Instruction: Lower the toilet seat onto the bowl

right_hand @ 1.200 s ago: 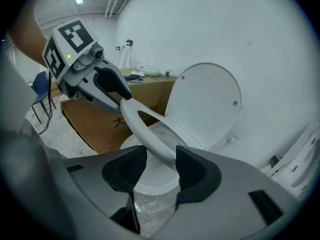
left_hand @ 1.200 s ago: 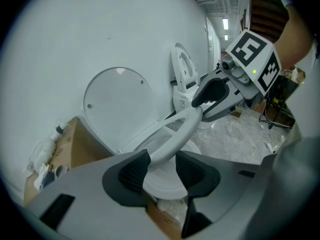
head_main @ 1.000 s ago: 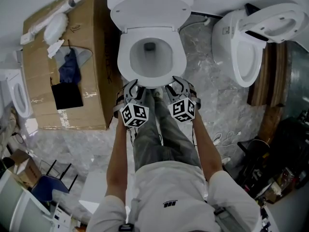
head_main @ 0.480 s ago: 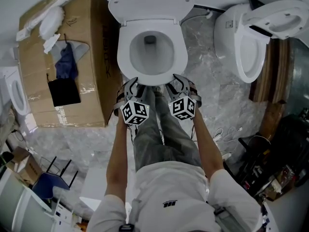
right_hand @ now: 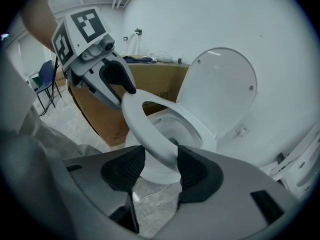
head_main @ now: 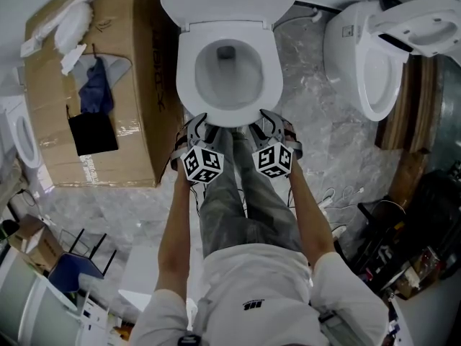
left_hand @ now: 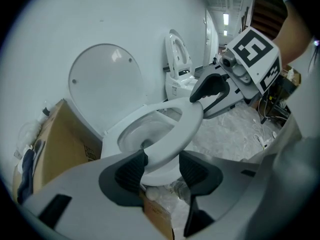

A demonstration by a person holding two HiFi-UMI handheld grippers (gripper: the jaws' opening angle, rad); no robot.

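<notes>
Now the toilet seat [head_main: 186,78] lies inside the left gripper [left_hand: 162,168], whose jaws just widened, while the right gripper [right_hand: 161,167] pinches it.

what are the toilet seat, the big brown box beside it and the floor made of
The toilet seat is probably smooth, glossy white plastic: thin, with soft highlights. The cardboard box is matte brown corrugated card, with shiny tape seams and a cut-out hole. The floor looks like glossy grey marbled stone or tile, though that is uncertain.

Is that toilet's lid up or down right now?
Up. The lid stands upright against the wall, well clear of the seat, which lies low over the bowl.
</notes>
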